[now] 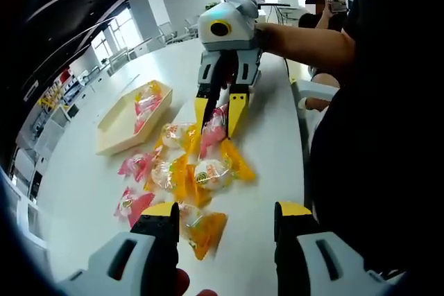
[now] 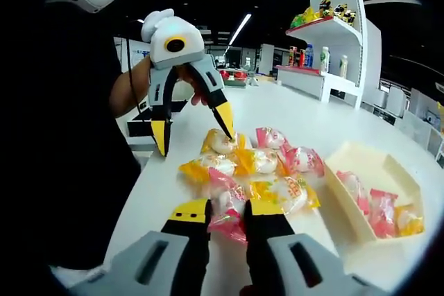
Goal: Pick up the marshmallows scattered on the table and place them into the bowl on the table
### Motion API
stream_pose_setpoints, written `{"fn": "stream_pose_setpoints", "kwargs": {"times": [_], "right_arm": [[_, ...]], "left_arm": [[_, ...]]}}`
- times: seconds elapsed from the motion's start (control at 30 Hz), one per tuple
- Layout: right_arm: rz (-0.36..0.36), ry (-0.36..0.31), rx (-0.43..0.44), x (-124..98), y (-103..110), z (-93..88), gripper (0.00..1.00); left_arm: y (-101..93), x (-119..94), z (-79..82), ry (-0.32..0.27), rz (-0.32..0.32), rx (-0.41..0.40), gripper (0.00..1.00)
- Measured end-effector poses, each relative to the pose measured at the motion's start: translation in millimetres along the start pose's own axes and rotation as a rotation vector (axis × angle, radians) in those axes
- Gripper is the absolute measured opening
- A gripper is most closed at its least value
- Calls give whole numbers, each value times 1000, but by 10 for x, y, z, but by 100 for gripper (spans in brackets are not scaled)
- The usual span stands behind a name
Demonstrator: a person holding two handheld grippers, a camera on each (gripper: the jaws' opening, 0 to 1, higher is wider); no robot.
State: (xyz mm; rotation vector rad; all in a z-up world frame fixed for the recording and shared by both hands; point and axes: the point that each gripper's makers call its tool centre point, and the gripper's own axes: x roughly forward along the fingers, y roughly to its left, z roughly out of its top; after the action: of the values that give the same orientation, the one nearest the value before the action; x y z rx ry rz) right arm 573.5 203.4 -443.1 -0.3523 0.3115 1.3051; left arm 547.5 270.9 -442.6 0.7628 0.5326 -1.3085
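Clamping a pink-wrapped marshmallow [image 2: 223,211] between narrowed yellow-tipped jaws, right gripper [image 2: 226,214] sat low over white table [image 2: 291,109] in the right gripper view. Seen again from the left gripper view as right gripper [image 1: 219,117], jaws closed around that same pink wrapper at the far end of the pile. Left gripper [image 1: 225,218] noted with jaws spread wide, nothing between them, tips just short of an orange-wrapped marshmallow [image 1: 202,229]. Same tool confirmed from the right gripper view as left gripper [image 2: 193,129], jaws parted, one tip touching the pile's far edge. Beyond the held piece, scattered marshmallows [image 2: 257,164] lay clustered in pink, yellow and orange wrappers, touching or overlapping one another. To the side of the cluster, cream rectangular bowl [image 2: 374,171] rested flat on the table, several wrapped pieces already inside; also located as bowl [image 1: 114,129] in the left gripper view. Farther off, white shelving unit [image 2: 333,32] with bottles recorded; rows of chairs [image 1: 149,39] by windows, and a person [image 1: 320,6] standing at the far end of the table.
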Motion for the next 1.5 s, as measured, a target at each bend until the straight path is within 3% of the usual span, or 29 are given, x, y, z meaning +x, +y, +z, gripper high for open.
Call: {"fn": "stream_pose_setpoints", "kwargs": {"times": [0.7, 1.5], "right_arm": [[-28, -17, 22, -1, -56, -8, 20], [-51, -16, -13, 6, -82, -8, 20]], "left_arm": [[27, 34, -21, -7, -5, -4, 55], [2, 30, -17, -4, -6, -2, 56]]}}
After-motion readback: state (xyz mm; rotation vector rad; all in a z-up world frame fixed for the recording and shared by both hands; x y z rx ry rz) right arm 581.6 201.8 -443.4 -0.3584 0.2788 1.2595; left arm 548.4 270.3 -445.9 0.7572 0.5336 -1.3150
